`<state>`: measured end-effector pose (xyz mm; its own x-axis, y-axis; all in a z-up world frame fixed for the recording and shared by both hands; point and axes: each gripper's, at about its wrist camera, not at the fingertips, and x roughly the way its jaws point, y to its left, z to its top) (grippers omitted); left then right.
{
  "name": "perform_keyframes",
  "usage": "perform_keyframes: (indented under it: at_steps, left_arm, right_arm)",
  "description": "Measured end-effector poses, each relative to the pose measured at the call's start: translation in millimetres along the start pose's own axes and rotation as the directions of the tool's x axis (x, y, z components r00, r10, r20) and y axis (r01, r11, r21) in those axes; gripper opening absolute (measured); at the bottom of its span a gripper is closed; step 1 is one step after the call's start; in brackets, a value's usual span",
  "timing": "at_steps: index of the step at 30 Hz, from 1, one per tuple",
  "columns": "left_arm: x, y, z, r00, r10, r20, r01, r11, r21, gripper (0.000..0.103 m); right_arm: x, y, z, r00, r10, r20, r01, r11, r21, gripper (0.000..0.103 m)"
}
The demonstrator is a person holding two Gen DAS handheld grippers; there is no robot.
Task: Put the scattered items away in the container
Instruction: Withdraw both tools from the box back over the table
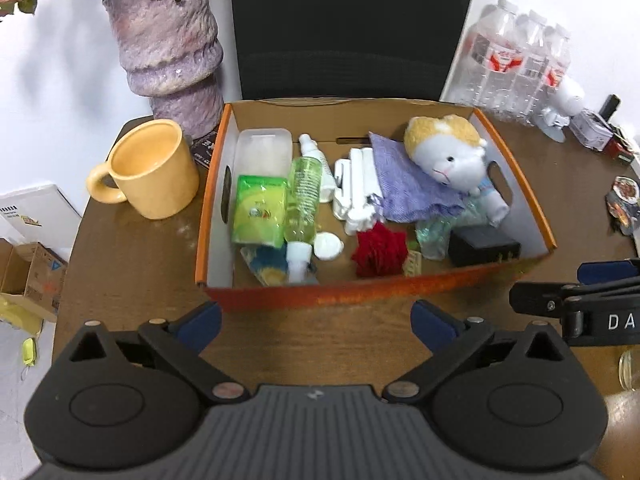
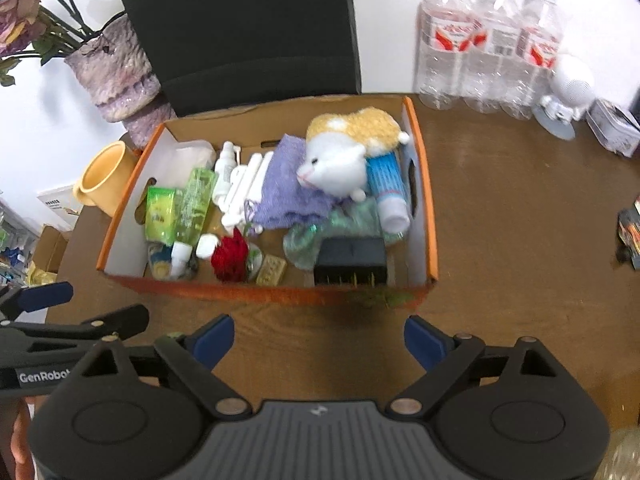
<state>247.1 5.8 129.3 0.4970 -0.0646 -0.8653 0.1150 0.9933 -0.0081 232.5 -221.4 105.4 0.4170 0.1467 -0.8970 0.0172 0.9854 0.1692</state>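
An orange cardboard box [image 1: 276,294] [image 2: 240,291] stands on the brown table. It holds a plush cat [image 1: 448,152] [image 2: 340,160], a purple cloth [image 1: 404,184], a green bottle [image 1: 304,196], a green packet [image 1: 258,210], white clips [image 1: 356,188], a red flower [image 1: 378,250] [image 2: 230,258] and a black adapter [image 1: 482,246] [image 2: 352,260]. My left gripper [image 1: 316,326] is open and empty, just in front of the box. My right gripper [image 2: 319,338] is open and empty, also in front of the box.
A yellow mug [image 1: 150,168] and a purple vase [image 1: 168,44] stand left of the box. Water bottles [image 2: 488,44] and a white figurine [image 2: 566,92] stand at the back right. A black chair back [image 1: 352,28] is behind the box. Small packets [image 1: 622,204] lie at the right edge.
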Motion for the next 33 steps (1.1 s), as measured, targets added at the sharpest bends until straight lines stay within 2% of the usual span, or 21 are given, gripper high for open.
perform_keyframes:
  at_steps: [2,5,9,15,18,20,23,28,33]
  left_arm:
    - [-5,-1,-9,1.0,-0.015,0.002,0.015,1.0,0.006,0.103]
    - [-10,-3,-25,1.0,-0.024,-0.008,0.024,1.0,0.003,0.103]
    - [-17,-7,-46,0.999,-0.044,-0.023,0.044,0.999,0.013,0.103]
    - [-32,-8,-67,1.0,-0.017,0.024,0.017,1.0,-0.006,0.103]
    - [-41,-8,-83,0.997,-0.034,0.075,0.034,0.999,-0.007,0.103]
    - [-42,-9,-93,0.995,-0.045,0.09,0.046,0.999,-0.007,0.103]
    - [-39,-15,-110,0.994,-0.003,0.109,0.002,1.0,0.011,0.103]
    - [-34,-24,-135,0.985,0.037,0.171,-0.04,0.999,0.011,0.103]
    - [-29,-32,-151,0.969,0.084,0.232,-0.086,0.996,-0.001,0.103]
  right_arm:
    - [-4,0,-8,1.0,-0.017,-0.012,0.017,1.0,-0.007,0.097]
    - [-10,0,-23,0.999,-0.034,-0.008,0.034,0.999,-0.018,0.097]
    - [-20,4,-43,1.0,-0.012,0.007,0.013,0.998,-0.062,0.097]
    - [-27,12,-72,0.995,-0.02,0.094,0.033,0.99,-0.136,0.098]
    - [-26,10,-94,0.988,-0.022,0.153,0.043,0.989,-0.139,0.098]
    - [-20,11,-110,0.987,-0.015,0.163,0.04,0.988,-0.151,0.098]
    - [-12,12,-129,0.984,-0.033,0.175,0.061,0.986,-0.157,0.098]
    - [-7,14,-156,0.965,-0.095,0.243,0.136,0.977,-0.162,0.098]
    - [2,14,-173,0.955,-0.069,0.288,0.124,0.976,-0.178,0.098]
